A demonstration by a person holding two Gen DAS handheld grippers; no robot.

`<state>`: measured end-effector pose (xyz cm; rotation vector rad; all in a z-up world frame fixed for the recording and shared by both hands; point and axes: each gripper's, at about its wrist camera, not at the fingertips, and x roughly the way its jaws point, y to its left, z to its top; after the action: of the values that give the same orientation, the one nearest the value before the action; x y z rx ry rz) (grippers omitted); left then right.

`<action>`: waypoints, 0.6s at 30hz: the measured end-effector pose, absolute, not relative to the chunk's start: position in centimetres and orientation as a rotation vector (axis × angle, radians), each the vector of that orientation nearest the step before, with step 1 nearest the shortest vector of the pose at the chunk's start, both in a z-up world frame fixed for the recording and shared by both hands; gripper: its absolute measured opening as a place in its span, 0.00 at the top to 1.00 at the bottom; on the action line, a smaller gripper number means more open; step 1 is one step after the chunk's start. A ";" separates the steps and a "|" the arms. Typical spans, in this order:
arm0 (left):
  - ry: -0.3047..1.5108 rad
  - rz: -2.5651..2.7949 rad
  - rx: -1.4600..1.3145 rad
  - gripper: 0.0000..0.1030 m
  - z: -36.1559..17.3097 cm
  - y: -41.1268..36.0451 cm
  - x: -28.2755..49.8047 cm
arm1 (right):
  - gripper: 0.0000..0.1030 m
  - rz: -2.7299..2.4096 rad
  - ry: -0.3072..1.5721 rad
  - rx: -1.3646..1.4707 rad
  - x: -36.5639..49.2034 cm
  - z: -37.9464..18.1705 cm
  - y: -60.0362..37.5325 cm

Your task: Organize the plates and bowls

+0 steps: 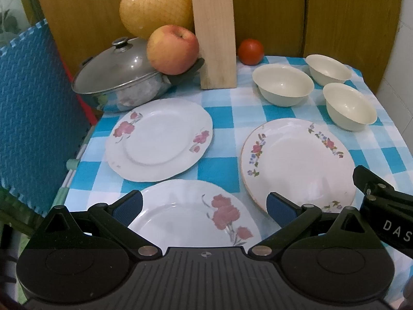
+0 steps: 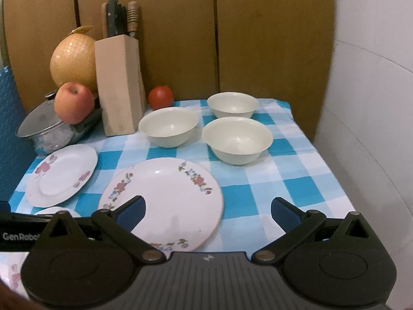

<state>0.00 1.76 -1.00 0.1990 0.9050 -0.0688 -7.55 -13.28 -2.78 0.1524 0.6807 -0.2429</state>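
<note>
Three plates and three bowls are spread singly over the checked cloth [image 1: 222, 98] on the counter, none stacked, so the sorting is judged not yet begun. The plates are laid flat toward the near edge: the near plate [image 1: 191, 214] lies directly under the left hand-held gripper [image 1: 205, 205], the far-left plate [image 1: 160, 139] sits just beyond it beside the pot [image 1: 121, 77], and the garland plate [image 2: 165, 196] lies to the right, partly under the right hand-held gripper [image 2: 207, 210]. The bowls are grouped upright at the back right: the left bowl [image 2: 169, 126], the back bowl [image 2: 232, 104] and the near bowl [image 2: 237, 139], close together but apart from one another.

Both hand-held grippers are held low over the near edge with fingers spread wide and nothing between them. This is judged a ready stance, each set before the ware nearest it. The left one straddles the near plate's far rim; the right one has its left finger over the garland plate and its right finger over bare cloth.

The back left is taken by clutter: a knife block [image 2: 120, 87], an apple [image 1: 173, 49] resting on the pot's handle, a netted fruit [image 1: 155, 5] and a tomato [image 2: 160, 97]. Stacking room is therefore likeliest among the plates themselves and at the bowl cluster. Flat plates offer only a thin rim to pinch, so a slip on lifting is the probable risk.
</note>
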 end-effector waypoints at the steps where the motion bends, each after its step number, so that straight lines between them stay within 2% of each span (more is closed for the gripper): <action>1: 0.908 -0.067 0.194 0.00 -1.0 2.0 0.0 | 0.02 -0.240 0.682 0.150 -7.5 -2.8 -13.2; 12: 0.992 -0.019 0.105 0.00 -2.0 8.5 1.5 | 0.02 -0.108 0.740 0.119 -7.6 -3.7 -10.9; 18: 0.970 -0.095 0.119 0.01 -1.7 6.6 2.0 | 0.02 -0.219 0.758 0.156 -7.7 -4.3 -13.6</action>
<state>2.01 6.60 -1.66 0.1186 0.9704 -0.0955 -7.66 -13.64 -4.29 0.1562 0.7583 -0.2185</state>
